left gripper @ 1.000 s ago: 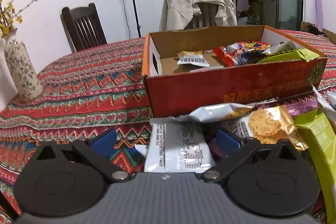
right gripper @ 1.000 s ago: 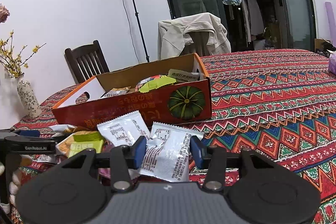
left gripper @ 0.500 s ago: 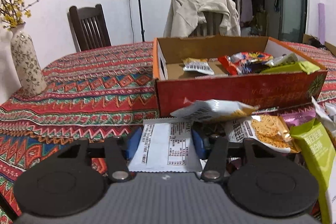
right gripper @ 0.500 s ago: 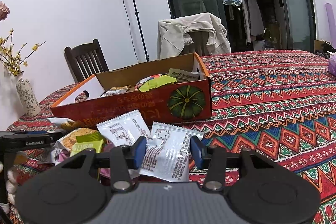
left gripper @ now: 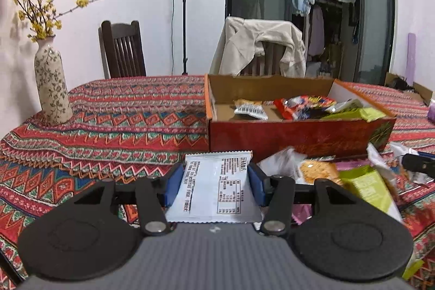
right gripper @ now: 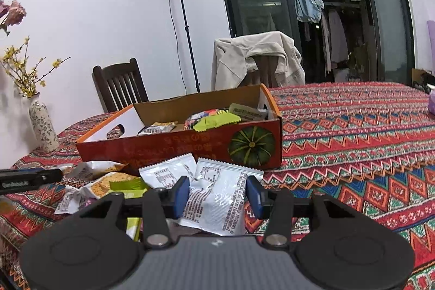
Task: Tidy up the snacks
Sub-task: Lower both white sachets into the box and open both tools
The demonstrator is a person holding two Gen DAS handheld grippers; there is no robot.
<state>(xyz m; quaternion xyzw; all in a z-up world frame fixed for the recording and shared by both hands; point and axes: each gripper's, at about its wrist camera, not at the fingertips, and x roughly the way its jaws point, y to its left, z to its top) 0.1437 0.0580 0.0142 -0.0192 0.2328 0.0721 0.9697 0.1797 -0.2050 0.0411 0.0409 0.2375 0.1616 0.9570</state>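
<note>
My left gripper (left gripper: 214, 185) is shut on a white snack packet (left gripper: 214, 189) and holds it lifted above the tablecloth, in front of the red cardboard box (left gripper: 299, 133). The box holds several snacks; it also shows in the right wrist view (right gripper: 174, 148). My right gripper (right gripper: 217, 193) is shut on a silver-white packet (right gripper: 220, 197) that lies low over the pile in front of the box. Loose packets (left gripper: 361, 186) lie right of the left gripper. The left gripper's tip (right gripper: 30, 178) shows at the left edge of the right wrist view.
A patterned tablecloth (left gripper: 122, 121) covers the table. A floral vase (left gripper: 51, 91) with yellow twigs stands at the far left. Two chairs stand behind the table, a dark wooden one (left gripper: 122, 50) and one draped with a beige jacket (left gripper: 261, 48). A lamp stand (right gripper: 185, 23) is behind.
My left gripper closed on the white packet and lifted it off the pile, with its view levelling up. The right gripper stayed still, shut on its packet.
</note>
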